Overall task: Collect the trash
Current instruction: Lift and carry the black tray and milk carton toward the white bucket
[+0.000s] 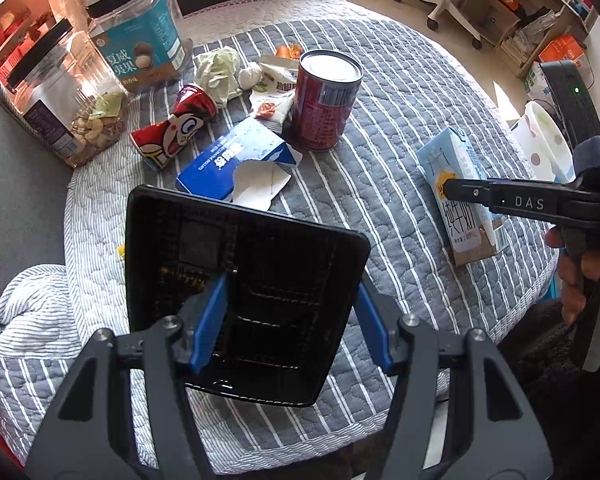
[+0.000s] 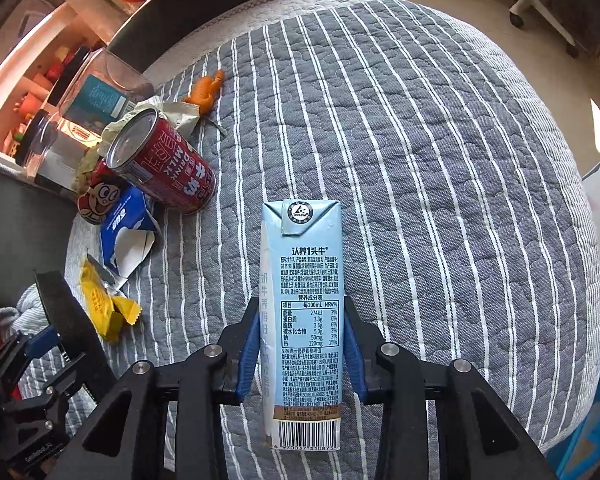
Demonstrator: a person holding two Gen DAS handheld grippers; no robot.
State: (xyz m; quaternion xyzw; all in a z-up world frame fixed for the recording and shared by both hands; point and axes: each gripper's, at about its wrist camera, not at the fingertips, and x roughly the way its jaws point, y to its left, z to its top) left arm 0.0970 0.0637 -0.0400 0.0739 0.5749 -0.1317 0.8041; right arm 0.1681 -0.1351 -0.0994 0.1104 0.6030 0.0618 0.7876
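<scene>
Milk carton [image 2: 302,320] lies flat on the striped worktop [image 2: 440,160] between my right gripper [image 2: 302,344] fingers, which look closed on its sides, so I'd lift straight toward the black bin [image 1: 243,296] my left gripper [image 1: 291,320] holds.

The left gripper [image 1: 287,316] points steeply down, with one blue finger inside a black bin [image 1: 243,292] and the other outside its wall. The right gripper [image 2: 302,344] also points steeply down, and its blue pads [image 2: 248,354] press both sides of a milk carton [image 2: 302,280].
</scene>
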